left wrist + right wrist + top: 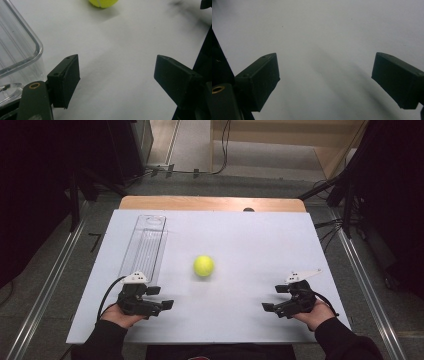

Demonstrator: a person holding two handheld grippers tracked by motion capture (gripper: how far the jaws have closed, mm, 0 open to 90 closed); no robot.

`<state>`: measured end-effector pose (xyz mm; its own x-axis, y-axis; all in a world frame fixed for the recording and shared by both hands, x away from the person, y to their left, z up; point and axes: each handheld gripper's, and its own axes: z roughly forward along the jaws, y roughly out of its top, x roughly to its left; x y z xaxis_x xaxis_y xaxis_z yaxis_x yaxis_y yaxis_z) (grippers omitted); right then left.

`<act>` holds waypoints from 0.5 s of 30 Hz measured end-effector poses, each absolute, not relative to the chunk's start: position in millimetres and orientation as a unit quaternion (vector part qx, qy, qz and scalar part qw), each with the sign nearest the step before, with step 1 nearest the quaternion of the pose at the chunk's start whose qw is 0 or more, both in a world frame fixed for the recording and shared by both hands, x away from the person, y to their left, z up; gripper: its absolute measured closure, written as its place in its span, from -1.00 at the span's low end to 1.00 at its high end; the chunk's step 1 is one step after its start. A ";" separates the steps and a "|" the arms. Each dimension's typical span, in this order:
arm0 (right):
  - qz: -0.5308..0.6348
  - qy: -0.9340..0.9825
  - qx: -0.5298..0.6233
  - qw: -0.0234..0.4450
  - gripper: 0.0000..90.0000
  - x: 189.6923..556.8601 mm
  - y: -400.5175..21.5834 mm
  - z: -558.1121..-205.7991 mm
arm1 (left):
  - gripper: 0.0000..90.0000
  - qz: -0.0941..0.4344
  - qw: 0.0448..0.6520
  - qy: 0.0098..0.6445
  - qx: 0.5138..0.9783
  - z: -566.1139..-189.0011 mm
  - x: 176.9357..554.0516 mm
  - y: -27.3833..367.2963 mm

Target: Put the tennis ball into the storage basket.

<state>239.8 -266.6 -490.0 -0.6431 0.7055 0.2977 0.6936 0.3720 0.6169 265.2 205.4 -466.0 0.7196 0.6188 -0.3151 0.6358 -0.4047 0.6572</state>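
My left gripper (161,297) and right gripper (275,298) both have jaws apart, holding nothing. The tennis ball (204,265) lies between them, farther on the white table (260,240). A clear container (144,245) stands just beside my left gripper.

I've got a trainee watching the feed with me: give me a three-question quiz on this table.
1. True or false: the tennis ball lies inside the clear tray.
2. Which gripper is nearer the tray: A) left gripper B) right gripper?
3. What is between the fingers of the right gripper?

Key: 1. False; it lies on the white table, beside the tray. 2. A. 3. Nothing; only bare table surface shows between them.
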 end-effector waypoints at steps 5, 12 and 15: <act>0.368 0.828 0.423 0.008 -0.87 240.0 -266.7 -490.2 | -0.52 -0.028 0.389 0.367 0.844 -463.0 266.7 201.6; 0.368 0.828 0.423 0.007 -0.87 240.2 -267.0 -490.3 | -0.58 -0.033 0.397 0.351 0.848 -458.1 266.5 194.2; 0.367 0.828 0.423 0.007 -0.87 240.4 -267.0 -490.4 | -0.68 -0.036 0.400 0.350 0.846 -455.8 266.9 190.1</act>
<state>240.4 -267.0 -490.4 -0.6414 0.7063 0.2997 0.6963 0.3720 0.6138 266.9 190.1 -455.8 0.7527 0.5631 -0.3409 0.6209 -0.4352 0.6520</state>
